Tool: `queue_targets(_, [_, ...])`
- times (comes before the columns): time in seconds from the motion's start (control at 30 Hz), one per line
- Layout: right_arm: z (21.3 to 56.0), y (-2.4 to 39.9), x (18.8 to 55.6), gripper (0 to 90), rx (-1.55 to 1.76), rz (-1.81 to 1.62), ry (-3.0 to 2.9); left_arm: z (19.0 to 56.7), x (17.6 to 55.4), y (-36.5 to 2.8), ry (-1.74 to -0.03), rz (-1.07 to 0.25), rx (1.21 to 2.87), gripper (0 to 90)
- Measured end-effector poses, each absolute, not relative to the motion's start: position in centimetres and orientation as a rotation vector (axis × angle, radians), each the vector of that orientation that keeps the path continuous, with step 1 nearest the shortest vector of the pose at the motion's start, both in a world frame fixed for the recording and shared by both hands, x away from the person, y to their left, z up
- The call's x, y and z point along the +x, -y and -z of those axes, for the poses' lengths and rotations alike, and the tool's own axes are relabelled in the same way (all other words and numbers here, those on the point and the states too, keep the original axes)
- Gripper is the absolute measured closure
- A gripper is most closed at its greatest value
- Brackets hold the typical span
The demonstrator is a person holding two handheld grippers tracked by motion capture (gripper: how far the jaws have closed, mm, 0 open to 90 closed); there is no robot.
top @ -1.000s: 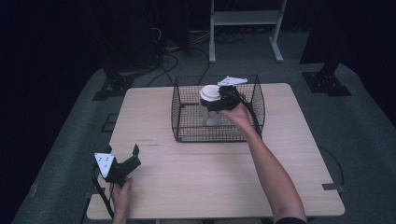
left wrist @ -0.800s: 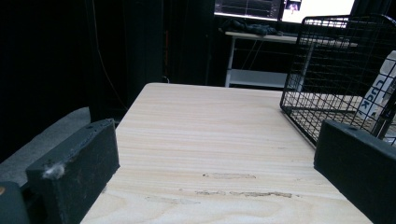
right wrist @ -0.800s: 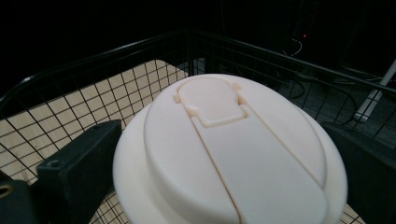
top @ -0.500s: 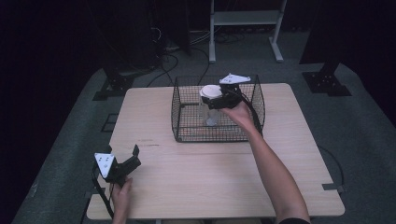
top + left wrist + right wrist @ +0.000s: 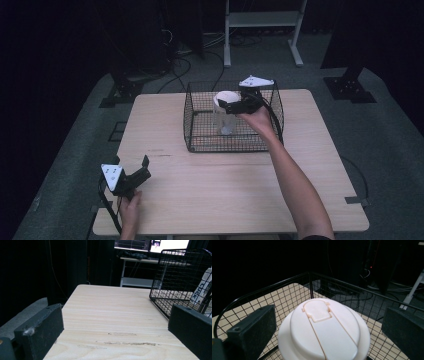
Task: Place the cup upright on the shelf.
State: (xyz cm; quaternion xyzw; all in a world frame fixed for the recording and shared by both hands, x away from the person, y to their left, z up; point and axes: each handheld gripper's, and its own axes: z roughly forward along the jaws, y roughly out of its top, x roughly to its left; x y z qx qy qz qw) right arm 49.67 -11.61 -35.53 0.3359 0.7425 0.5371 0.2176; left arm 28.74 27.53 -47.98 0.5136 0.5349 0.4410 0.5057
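**Bottle stands in the basket, right tongs spread above its lid**

Since the earlier frame the right tongs [image 5: 231, 106] have drawn slightly back from the white lid [image 5: 324, 330], their jaws now released, one on each side of it without touching. The clear bottle [image 5: 223, 120] stands upright inside the wire basket [image 5: 200, 142], which sits toward the bench's [image 5: 240, 195] far edge, near its middle. The left tongs [image 5: 145, 167] rest released near the near left corner, well apart from the basket
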Motion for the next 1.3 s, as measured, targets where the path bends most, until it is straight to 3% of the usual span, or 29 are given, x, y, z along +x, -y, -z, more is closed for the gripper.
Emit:
queue_targets(0.7, [32.5,13.1,47.1,0.0,0.879,-1.515,-2.045,48.0,28.7,-27.4,-1.288,-1.068,1.246,0.0])
queue_targets(1.3, [32.2,14.3,45.1,0.0,0.853,-1.512,-2.057,48.0,28.8,-27.4,-1.286,-1.073,1.251,0.0])
